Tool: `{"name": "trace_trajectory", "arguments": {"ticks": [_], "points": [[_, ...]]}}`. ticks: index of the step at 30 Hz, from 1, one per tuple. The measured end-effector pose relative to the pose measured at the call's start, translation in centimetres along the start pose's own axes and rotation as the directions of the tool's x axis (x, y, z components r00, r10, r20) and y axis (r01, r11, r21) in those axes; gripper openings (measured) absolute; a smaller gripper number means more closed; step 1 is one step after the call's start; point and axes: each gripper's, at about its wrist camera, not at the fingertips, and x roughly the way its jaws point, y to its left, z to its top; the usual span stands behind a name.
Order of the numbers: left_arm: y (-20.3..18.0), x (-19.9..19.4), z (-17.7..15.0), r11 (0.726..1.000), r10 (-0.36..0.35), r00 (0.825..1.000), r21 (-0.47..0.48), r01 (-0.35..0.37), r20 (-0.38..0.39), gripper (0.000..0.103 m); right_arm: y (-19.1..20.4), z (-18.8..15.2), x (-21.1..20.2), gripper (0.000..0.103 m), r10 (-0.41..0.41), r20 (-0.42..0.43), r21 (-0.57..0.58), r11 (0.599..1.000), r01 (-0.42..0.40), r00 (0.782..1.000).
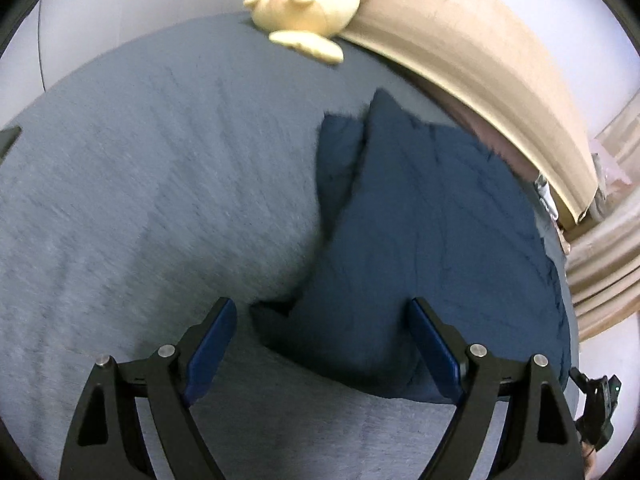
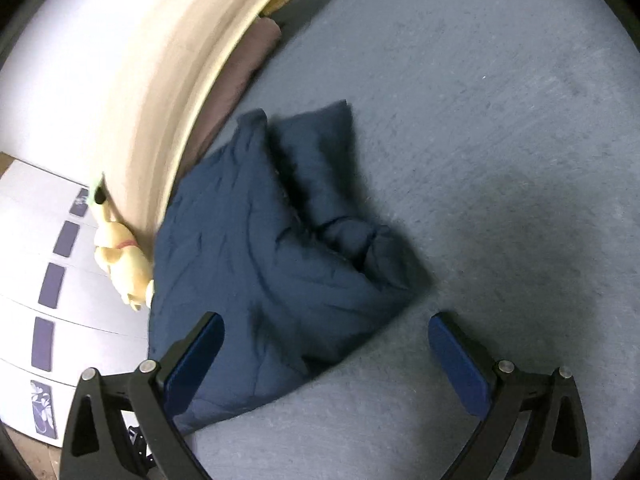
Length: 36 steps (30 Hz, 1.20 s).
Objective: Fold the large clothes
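Note:
A dark blue padded garment (image 1: 420, 232) lies crumpled on the grey-blue bed cover (image 1: 140, 180), close to the wooden bed board. My left gripper (image 1: 322, 308) hovers above the garment's near edge, jaws wide apart, with nothing pressed between the blue pads (image 1: 434, 344). In the right wrist view the same garment (image 2: 260, 264) lies folded over itself in a rough heap on the bed cover (image 2: 500, 140). My right gripper (image 2: 326, 324) hangs over its near corner, jaws wide and empty.
A yellow plush toy (image 1: 308, 4) lies at the bed's far corner against the beige wooden board (image 1: 480, 72). The plush toy (image 2: 124, 264) and white drawers (image 2: 48, 280) show left of the board (image 2: 160, 80). A brown folded cloth (image 2: 244, 64) lies along it.

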Motion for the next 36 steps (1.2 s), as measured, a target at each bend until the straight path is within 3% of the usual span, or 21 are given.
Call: {"name": "trace_trajectory", "arguments": {"ticks": [1,3,4,5,7,9,11,13,14,16,18,19,20,23,25,30,36], "points": [[-0.2,0.3,0.1,1.0,0.007,1.0,0.002,-0.007,-0.004,0.087,0.2,0.3,0.2,0.102,0.0,0.005,0.001,1.0,0.0,1.0],[-1.0,0.5,0.5,0.998,0.035,0.999,0.048,-0.035,-0.011,0.07,1.5,0.9,1.4,0.07,0.035,-0.022,-0.012,0.999,-0.035,0.999],[-1.5,0.7,0.8,0.997,0.04,0.999,0.071,-0.039,-0.015,0.052,2.0,1.1,1.9,0.048,0.044,-0.058,-0.029,0.999,-0.046,0.997],[-2.1,0.6,1.2,0.994,0.063,0.998,0.088,-0.062,-0.014,0.035,2.9,1.3,2.1,0.034,0.01,-0.071,-0.064,0.998,-0.014,0.997],[-2.9,-0.6,1.8,0.99,0.092,0.996,0.11,-0.093,0.016,0.017,5.1,1.4,0.8,0.024,-0.016,-0.033,-0.174,0.985,0.01,0.999],[-3.3,-1.9,2.2,0.988,0.081,0.995,0.126,-0.088,0.055,0.016,6.9,1.0,-1.5,0.022,-0.003,0.018,-0.237,0.972,0.007,1.0],[-3.1,-1.5,2.1,0.986,0.091,0.994,0.134,-0.098,0.055,0.016,8.2,0.6,-2.6,0.021,-0.016,0.059,-0.313,0.949,0.034,0.998],[-2.3,0.6,1.1,0.985,0.115,0.993,0.129,-0.114,0.0,0.017,6.8,0.8,-0.4,0.021,-0.086,0.025,-0.304,0.948,0.089,0.996],[-2.0,0.9,0.9,0.986,0.114,0.993,0.122,-0.112,-0.005,0.018,5.3,0.8,1.1,0.027,-0.112,-0.017,-0.271,0.957,0.104,0.994],[-2.3,0.7,0.9,0.983,0.12,0.993,0.139,-0.121,0.014,0.022,3.0,0.7,2.3,0.039,-0.089,-0.054,-0.185,0.98,0.078,0.995],[-2.1,0.0,1.2,0.984,0.104,0.994,0.144,-0.105,0.018,0.028,2.6,0.9,1.7,0.06,-0.054,-0.041,-0.167,0.985,0.046,0.998],[-1.6,-0.3,1.7,0.989,0.077,0.997,0.127,-0.078,0.012,0.034,2.6,1.3,1.1,0.077,-0.041,-0.045,-0.176,0.984,0.032,0.998],[-1.2,-0.8,2.1,0.991,0.066,0.998,0.116,-0.068,0.014,0.043,2.6,1.6,0.5,0.08,-0.029,-0.04,-0.185,0.982,0.021,0.999],[-0.2,-2.4,3.5,0.992,0.081,0.992,0.092,-0.09,0.096,0.062,2.4,3.3,-2.0,0.084,-0.001,-0.003,-0.215,0.977,0.001,1.0],[0.3,-2.8,4.6,0.993,0.081,0.989,0.08,-0.091,0.122,0.064,1.8,5.3,-2.8,0.085,0.006,0.012,-0.19,0.982,-0.003,1.0],[-0.9,-0.3,6.9,0.996,0.034,0.998,0.079,-0.038,0.051,0.064,1.4,9.6,-0.1,0.085,0.041,-0.055,-0.136,0.99,-0.048,0.998],[-3.9,4.0,7.9,0.988,0.003,0.999,0.155,0.004,-0.043,0.067,2.5,10.3,4.7,0.085,0.038,-0.159,-0.154,0.986,-0.063,0.987]]}}
